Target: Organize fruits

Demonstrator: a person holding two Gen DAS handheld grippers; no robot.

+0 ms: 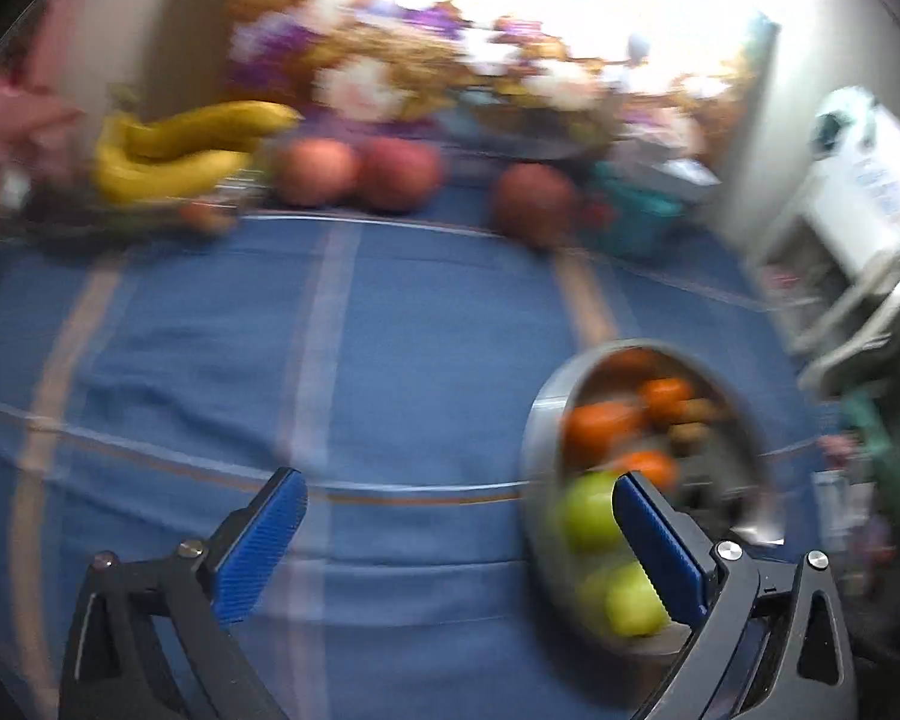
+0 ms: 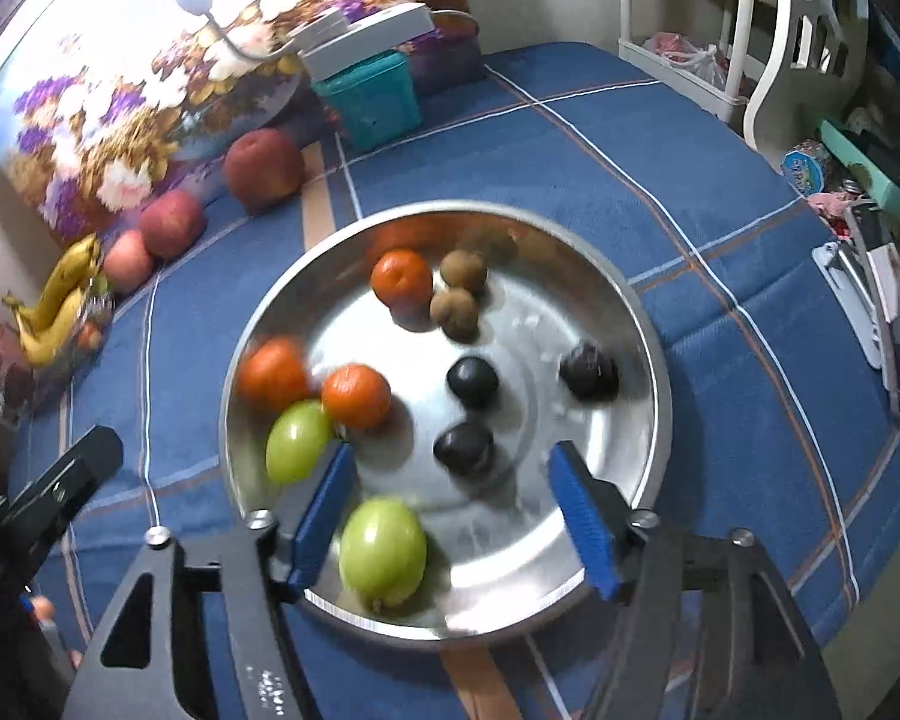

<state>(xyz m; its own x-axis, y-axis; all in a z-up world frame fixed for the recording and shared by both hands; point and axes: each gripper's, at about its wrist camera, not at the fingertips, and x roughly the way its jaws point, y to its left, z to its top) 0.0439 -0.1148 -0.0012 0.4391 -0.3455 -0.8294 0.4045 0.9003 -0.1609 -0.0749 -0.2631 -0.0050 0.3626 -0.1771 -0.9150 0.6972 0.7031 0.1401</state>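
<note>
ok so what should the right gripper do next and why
Probably lower the right gripper onto the nearest dark plum and close. Its fingers are spread wide and hold nothing, hovering over the metal bowl, and that plum lies roughly between them, apart from the other fruit. The left gripper is open too, over the cloth beside the bowl.

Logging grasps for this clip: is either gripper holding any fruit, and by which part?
Nothing is held. The left gripper and right gripper both stand open; the right hangs over the metal bowl.

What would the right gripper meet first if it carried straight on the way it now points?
Probably the nearest dark plum in the metal bowl; the open right gripper frames it, though depth is unclear.
</note>
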